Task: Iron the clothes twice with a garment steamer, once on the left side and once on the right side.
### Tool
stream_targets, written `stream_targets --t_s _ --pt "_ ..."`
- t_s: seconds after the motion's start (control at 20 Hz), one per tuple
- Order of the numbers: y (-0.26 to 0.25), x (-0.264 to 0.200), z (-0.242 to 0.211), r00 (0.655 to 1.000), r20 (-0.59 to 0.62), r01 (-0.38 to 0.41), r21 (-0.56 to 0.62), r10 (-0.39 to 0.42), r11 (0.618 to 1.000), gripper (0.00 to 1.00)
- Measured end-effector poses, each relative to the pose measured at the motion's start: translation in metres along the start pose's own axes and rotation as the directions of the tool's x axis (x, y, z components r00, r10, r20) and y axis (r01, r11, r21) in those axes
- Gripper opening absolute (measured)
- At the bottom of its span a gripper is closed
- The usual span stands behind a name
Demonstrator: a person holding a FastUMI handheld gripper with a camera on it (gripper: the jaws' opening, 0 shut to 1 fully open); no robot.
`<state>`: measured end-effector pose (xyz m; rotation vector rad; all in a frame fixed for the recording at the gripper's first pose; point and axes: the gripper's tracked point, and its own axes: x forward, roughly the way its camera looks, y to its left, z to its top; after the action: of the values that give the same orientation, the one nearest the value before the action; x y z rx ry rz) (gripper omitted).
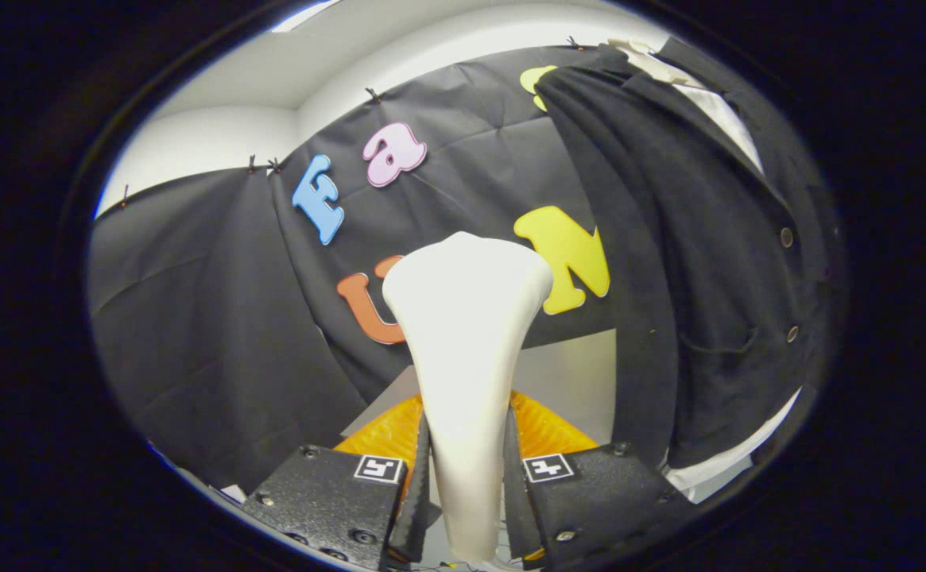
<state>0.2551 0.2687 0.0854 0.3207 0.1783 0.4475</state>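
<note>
Claw (466, 469) clamped on the neck of the white garment steamer (466, 318), head upright, ready to swing toward the dark hanging jacket (701, 262) beside it.

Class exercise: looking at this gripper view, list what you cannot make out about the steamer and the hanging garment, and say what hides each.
- White plastic garment steamer, clamped in the gripper: its steam face points away, so only its back shows.
- Steamer's base and any cable: hidden below, between the fingers.
- Black buttoned jacket hanging beside the steamer: its far side is cut off by the view's edge.
- Hanger: covered by the collar.
- Steam: none discernible.
</note>
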Motion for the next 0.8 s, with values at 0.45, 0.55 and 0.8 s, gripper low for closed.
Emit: stream_targets --t_s 0.45,0.55,0.8 --pt "-0.041 -0.105 0.082 0.978 0.182 0.102 -0.005 -0.099 0.995 0.42" --pt "-0.056 -0.121 0.102 0.966 0.223 0.136 -0.001 -0.132 0.991 0.42" --pt "-0.096 -0.143 0.15 0.938 0.292 0.186 0.025 -0.185 0.982 0.42"
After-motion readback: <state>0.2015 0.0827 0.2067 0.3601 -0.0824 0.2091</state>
